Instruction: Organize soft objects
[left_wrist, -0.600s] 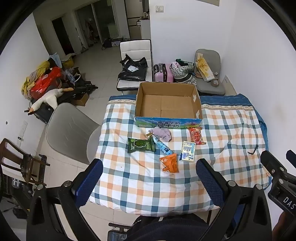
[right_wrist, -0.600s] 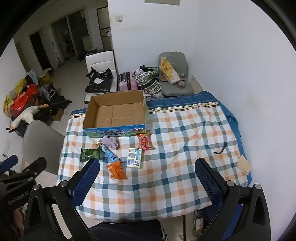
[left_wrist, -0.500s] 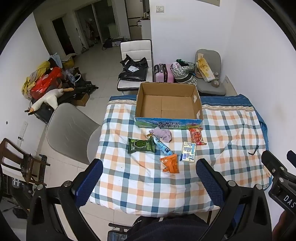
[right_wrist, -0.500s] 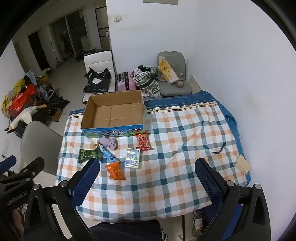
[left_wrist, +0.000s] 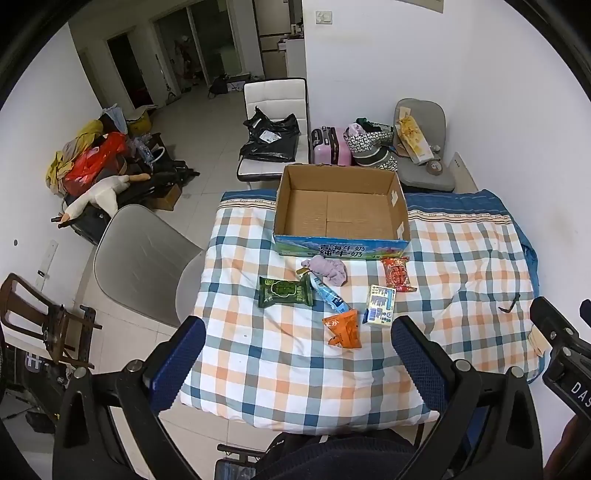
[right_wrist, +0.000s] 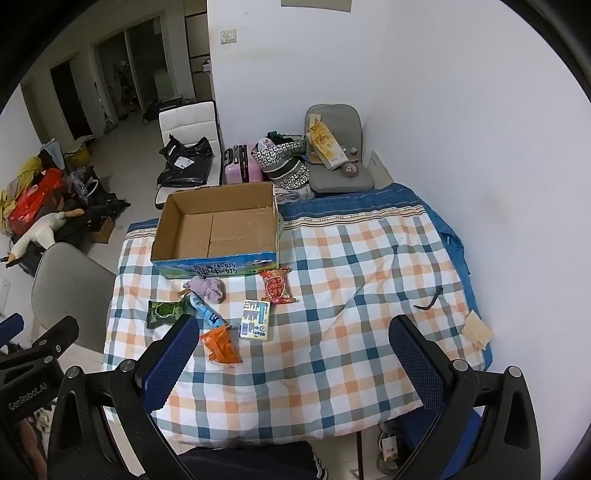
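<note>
Left wrist view: my left gripper (left_wrist: 297, 350) is spread wide and holds nothing, high above the near edge of the checked quilt (left_wrist: 461, 258). The soft items lie in a cluster just in front of the empty cardboard box (left_wrist: 341, 243); the orange packet (left_wrist: 343, 328), long axis running toward the box, lies nearest, ahead between my jaws. Against the earlier frame, nothing differs noticeably.

Right wrist view: my right gripper (right_wrist: 291, 350) is equally wide and empty. The cluster lies left of centre; the orange packet (right_wrist: 221, 345) sits just beside my left finger. The left gripper is better aligned, I judge. The items have drifted slightly rightward since.
</note>
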